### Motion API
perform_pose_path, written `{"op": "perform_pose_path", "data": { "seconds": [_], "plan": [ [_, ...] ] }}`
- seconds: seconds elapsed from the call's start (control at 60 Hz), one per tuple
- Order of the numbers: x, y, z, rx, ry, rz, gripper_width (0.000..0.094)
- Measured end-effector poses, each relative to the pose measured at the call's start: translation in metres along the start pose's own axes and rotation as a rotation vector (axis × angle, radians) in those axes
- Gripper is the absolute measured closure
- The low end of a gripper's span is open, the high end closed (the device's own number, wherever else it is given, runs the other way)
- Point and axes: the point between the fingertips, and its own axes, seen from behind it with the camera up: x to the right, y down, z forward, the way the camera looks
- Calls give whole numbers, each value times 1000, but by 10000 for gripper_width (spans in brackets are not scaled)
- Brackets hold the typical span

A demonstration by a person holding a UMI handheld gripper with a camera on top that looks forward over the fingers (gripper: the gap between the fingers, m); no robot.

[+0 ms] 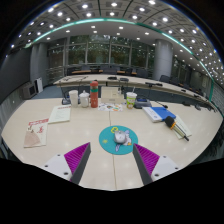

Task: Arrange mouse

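Nearest to the camera are the two fingers of the gripper (pixel 110 158), each with a purple pad (pixel 76 154) on its inner face. The fingers stand well apart and hold nothing; only bare table shows between them.

Just ahead of the fingers, about midway between their tips, lies a round teal mouse mat (pixel 117 138) on the pale table (pixel 60 140). On this mat rests a small light-coloured mouse (pixel 121 140). It sits a little toward the right side of the mat and does not touch either finger.

To the left, near the table edge, lies a printed sheet with red marks (pixel 36 132), and a bit further back there is a white paper (pixel 60 115). Beyond the mat, at the far side of the table, a group of things stands close together: a white cup (pixel 73 97), a second white cup (pixel 83 98) just beside it, a red bottle (pixel 95 95), and a cup with a green print (pixel 131 100). To the right lies a blue-and-white book or box (pixel 155 113), and near it something white and flat (pixel 178 126); what this one is, I cannot tell.

Behind the table the room is large and dim, with rows of desks and dark chairs (pixel 120 80), a curved line of ceiling lights (pixel 110 22), and windows far at the back.
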Motion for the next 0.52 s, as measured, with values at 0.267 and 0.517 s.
{"op": "perform_pose_path", "data": {
  "seconds": [0.267,0.517],
  "plan": [
    [-23,26,-88,3,0,25,77],
    [-26,25,-110,19,21,4,79]
  ]
}}
